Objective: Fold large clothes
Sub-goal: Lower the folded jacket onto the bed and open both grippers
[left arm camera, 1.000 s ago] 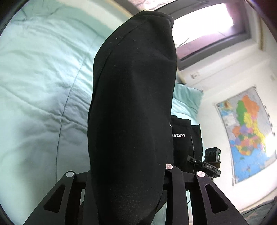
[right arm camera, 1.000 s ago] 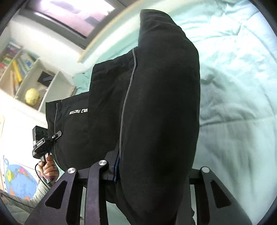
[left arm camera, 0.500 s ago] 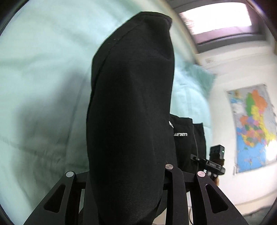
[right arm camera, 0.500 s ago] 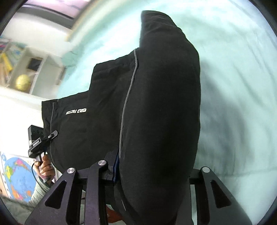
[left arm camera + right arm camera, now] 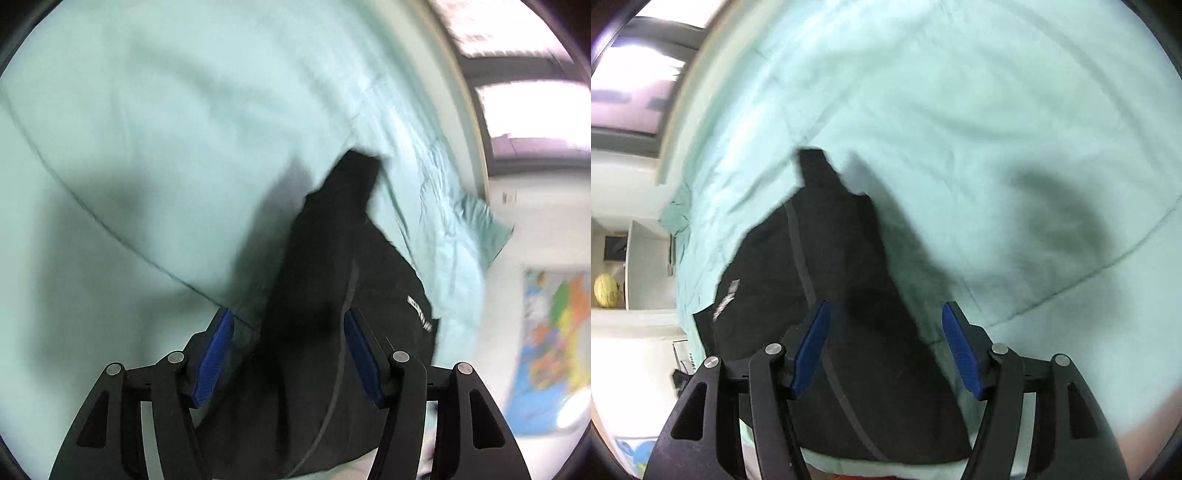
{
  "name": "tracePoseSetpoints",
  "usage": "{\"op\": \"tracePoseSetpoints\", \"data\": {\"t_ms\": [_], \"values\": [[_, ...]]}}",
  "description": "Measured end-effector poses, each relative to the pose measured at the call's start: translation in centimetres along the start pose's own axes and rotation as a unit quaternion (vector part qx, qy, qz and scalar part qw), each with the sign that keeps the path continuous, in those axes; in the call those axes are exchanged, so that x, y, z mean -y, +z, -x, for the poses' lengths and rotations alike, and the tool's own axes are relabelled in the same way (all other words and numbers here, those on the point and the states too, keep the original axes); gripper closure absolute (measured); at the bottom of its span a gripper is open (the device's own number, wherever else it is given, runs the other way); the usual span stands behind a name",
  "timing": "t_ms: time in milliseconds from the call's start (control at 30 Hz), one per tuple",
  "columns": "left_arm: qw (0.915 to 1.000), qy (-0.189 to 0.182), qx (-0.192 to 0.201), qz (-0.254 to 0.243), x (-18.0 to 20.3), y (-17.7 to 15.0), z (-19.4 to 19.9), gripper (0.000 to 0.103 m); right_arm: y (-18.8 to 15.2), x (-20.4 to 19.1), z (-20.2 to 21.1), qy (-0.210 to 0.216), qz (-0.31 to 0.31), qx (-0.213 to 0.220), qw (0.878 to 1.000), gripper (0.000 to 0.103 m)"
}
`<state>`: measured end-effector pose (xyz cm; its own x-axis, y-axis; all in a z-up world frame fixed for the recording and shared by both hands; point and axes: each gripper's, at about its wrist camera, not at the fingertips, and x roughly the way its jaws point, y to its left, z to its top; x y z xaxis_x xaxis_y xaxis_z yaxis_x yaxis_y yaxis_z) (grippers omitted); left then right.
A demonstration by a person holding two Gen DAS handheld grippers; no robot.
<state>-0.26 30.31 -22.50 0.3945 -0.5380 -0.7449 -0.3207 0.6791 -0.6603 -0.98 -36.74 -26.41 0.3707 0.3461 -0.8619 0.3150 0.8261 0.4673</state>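
A black garment with a grey piping stripe and a small white logo lies slumped on the mint-green quilt. In the left wrist view it sits between the blue pads of my left gripper. The jaws are opening and the left pad stands clear of the cloth. In the right wrist view the same garment lies between the spread pads of my right gripper. These jaws are opening too, with gaps at both sides. Both views are motion-blurred.
The quilt covers most of both views. A bright window runs along the bed's far side. A colourful wall map hangs to the right. White shelves with a yellow ball stand to the left.
Both grippers held the garment up in shut jaws. Now both jaws have spread, the cloth has dropped onto the quilt, and both cameras have tipped down toward the bed.
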Motion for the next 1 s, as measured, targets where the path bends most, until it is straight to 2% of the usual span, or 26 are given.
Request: {"op": "tracePoseSetpoints", "data": {"t_ms": [67, 133, 200, 233, 267, 367, 433, 500, 600, 700, 800, 867, 1000], "values": [[0.9980, 0.018, 0.013, -0.059, 3.0, -0.5, 1.8, 0.039, -2.4, -4.8, 1.1, -0.028, 0.057, 0.013, 0.998, 0.035], [0.9937, 0.016, 0.008, -0.111, 5.9, -0.9, 2.2, 0.035, -4.4, -7.4, 1.2, -0.051, 0.107, 0.017, 0.993, 0.035], [0.9861, 0.037, -0.008, -0.162, 8.4, -1.6, 0.7, 0.032, -6.7, -10.9, -0.4, -0.086, 0.151, 0.015, 0.985, 0.036], [0.9832, 0.050, -0.019, -0.174, 8.7, -1.5, -0.1, 0.032, -8.0, -11.7, -1.8, -0.117, 0.171, 0.013, 0.978, 0.035], [0.9774, 0.077, -0.040, -0.193, 9.6, -2.1, -2.3, 0.032, -8.7, -12.0, -3.1, -0.134, 0.178, 0.005, 0.975, 0.036], [0.9581, 0.169, -0.071, -0.220, 9.6, -4.0, -7.9, 0.032, -10.8, -13.0, -8.1, -0.203, 0.187, -0.028, 0.961, 0.036], [0.9517, 0.192, -0.066, -0.231, 9.5, -4.7, -10.5, 0.030, -11.6, -13.0, -10.0, -0.231, 0.199, -0.031, 0.952, 0.035], [0.9506, 0.205, -0.065, -0.224, 9.8, -4.3, -11.1, 0.030, -11.6, -13.4, -10.5, -0.246, 0.198, -0.031, 0.948, 0.035], [0.9442, 0.214, -0.055, -0.244, 11.0, -4.0, -9.8, 0.030, -11.3, -14.1, -9.8, -0.245, 0.181, -0.042, 0.952, 0.035], [0.9442, 0.201, -0.031, -0.259, 13.6, -3.7, -7.2, 0.030, -11.1, -14.9, -7.0, -0.215, 0.164, -0.034, 0.962, 0.035], [0.9430, 0.186, 0.002, -0.276, 16.7, -3.6, -4.2, 0.029, -11.3, -16.7, -2.8, -0.202, 0.163, -0.006, 0.966, 0.035], [0.9407, 0.174, 0.020, -0.290, 17.4, -4.0, -1.1, 0.029, -11.5, -18.0, -0.5, -0.190, 0.165, 0.013, 0.968, 0.035], [0.9307, 0.170, 0.062, -0.318, 20.8, -5.0, 3.1, 0.029, -11.6, -21.8, 3.4, -0.185, 0.184, 0.047, 0.964, 0.035]]}}
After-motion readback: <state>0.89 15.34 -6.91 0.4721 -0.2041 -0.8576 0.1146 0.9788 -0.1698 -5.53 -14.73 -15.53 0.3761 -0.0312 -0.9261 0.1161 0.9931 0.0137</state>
